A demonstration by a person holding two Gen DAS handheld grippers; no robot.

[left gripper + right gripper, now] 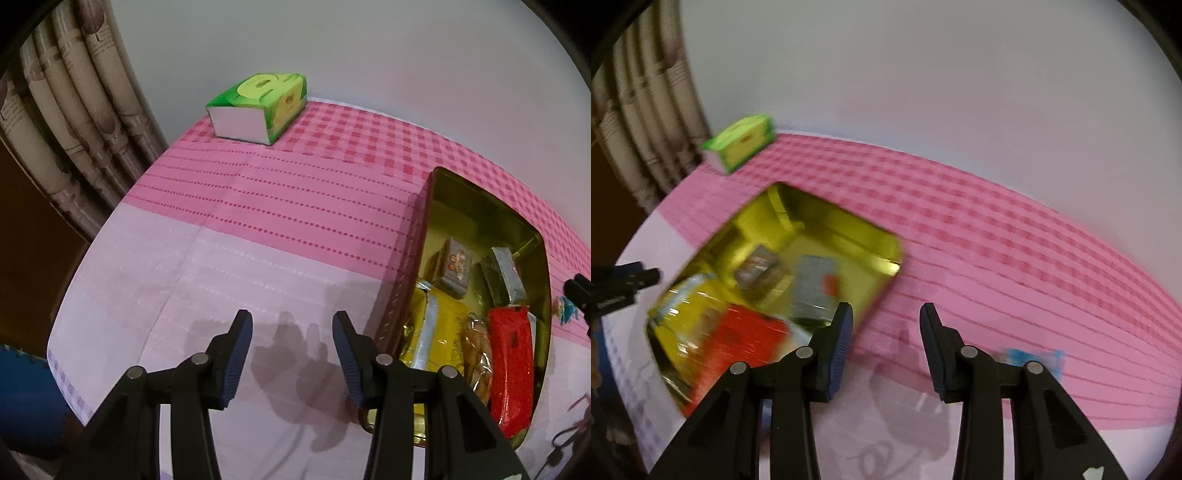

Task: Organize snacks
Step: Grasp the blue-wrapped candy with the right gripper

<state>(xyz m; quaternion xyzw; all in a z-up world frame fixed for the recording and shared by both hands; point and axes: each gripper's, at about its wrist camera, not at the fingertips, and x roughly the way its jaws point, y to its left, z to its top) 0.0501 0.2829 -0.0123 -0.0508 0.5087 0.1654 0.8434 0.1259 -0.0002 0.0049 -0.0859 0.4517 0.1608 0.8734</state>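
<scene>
A gold tin (439, 206) lies on the pink cloth, holding a red packet (513, 365), a yellow packet (443, 332), a clear bag of biscuits (478, 354) and two small grey packs (456, 267). My left gripper (291, 354) hovers open over bare cloth just left of the tin, nothing between its pads. In the blurred right wrist view the tin (886, 243) sits to the left. My right gripper (886, 347) is open over the cloth beside the tin's right corner, empty. A blue packet (1034, 360) lies behind its right finger.
A green tissue box (258, 107) stands at the far left of the table near a white wall. Curtains (74, 122) hang at the left. The table's left edge drops to a dark floor. The other gripper's tip (578, 291) shows at the right edge.
</scene>
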